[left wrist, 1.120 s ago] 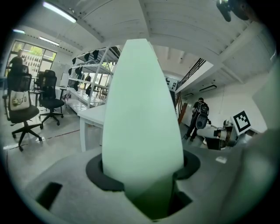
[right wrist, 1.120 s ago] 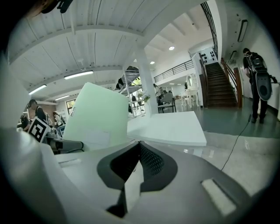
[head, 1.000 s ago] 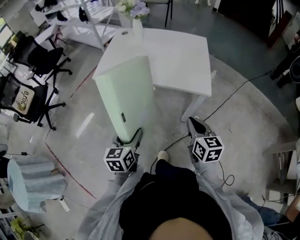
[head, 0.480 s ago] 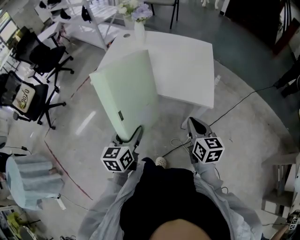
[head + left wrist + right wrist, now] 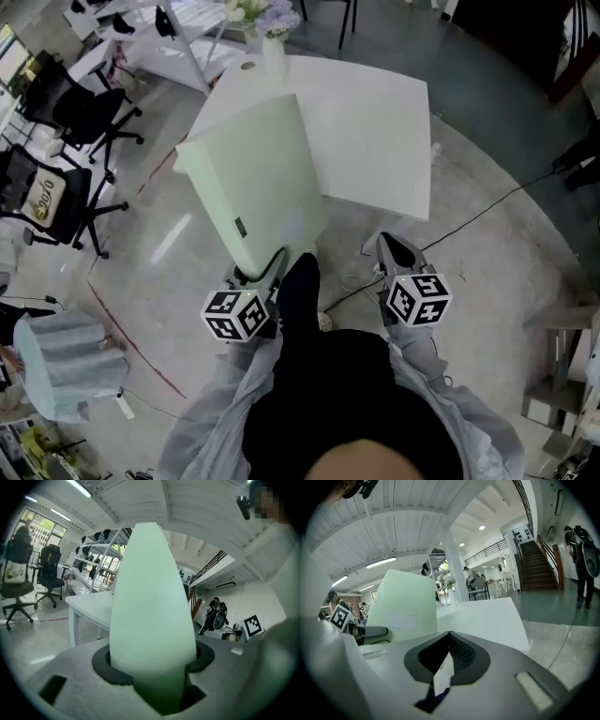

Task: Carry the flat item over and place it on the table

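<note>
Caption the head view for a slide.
Left gripper grips a pale green flat panel by its near edge before a white table.

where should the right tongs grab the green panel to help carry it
Probably the lower edge, beside where the left tongs clamp, coming from below. The green panel is thin, flat and tilted upward, so only an edge fits the jaws, and that one lies nearest the right tongs.
</note>
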A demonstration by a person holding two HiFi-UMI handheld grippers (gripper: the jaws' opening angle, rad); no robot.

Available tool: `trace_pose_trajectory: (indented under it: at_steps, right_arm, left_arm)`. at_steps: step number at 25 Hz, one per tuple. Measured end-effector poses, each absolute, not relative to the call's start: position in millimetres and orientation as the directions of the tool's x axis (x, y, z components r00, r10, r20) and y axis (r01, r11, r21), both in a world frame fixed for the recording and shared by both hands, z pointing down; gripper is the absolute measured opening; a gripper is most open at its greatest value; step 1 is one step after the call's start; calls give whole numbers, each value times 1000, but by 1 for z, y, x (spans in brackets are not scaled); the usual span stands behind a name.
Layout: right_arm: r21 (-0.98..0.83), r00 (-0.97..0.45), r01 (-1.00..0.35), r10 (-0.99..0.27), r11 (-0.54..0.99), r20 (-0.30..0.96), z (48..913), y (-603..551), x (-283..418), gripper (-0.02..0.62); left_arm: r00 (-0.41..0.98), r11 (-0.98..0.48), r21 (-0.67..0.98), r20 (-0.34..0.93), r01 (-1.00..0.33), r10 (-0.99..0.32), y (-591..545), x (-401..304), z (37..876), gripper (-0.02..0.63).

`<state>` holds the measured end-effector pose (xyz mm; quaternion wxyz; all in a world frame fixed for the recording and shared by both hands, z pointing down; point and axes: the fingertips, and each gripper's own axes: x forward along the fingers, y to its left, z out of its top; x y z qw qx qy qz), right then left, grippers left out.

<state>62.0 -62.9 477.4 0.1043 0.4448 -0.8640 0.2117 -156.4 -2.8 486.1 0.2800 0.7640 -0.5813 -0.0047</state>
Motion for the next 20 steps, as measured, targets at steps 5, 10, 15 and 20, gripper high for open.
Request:
trace_pose_trajectory:
  at_steps: [5, 10, 15, 20]
  right_arm:
    - [-273, -562, -827, -741, 492, 366, 474, -107, 57, 9]
    - [-269, -542, -840, -760, 471, 359, 464, -163, 52, 9]
    - [-263, -518, -854, -778, 449, 356, 453, -210, 37, 9]
    - [-259, -488, -871, -795, 417, 360, 449, -250, 29, 9]
  left_arm:
    - [361, -198, 453, 307, -869, -881, -52, -159, 483, 273]
    - [384, -229, 440, 303, -868, -872, -113, -163, 474, 273]
    - [421, -264, 447, 299, -854, -856, -171, -176, 465, 273]
    - [460, -306, 446, 293, -841, -839, -221, -183, 458, 275]
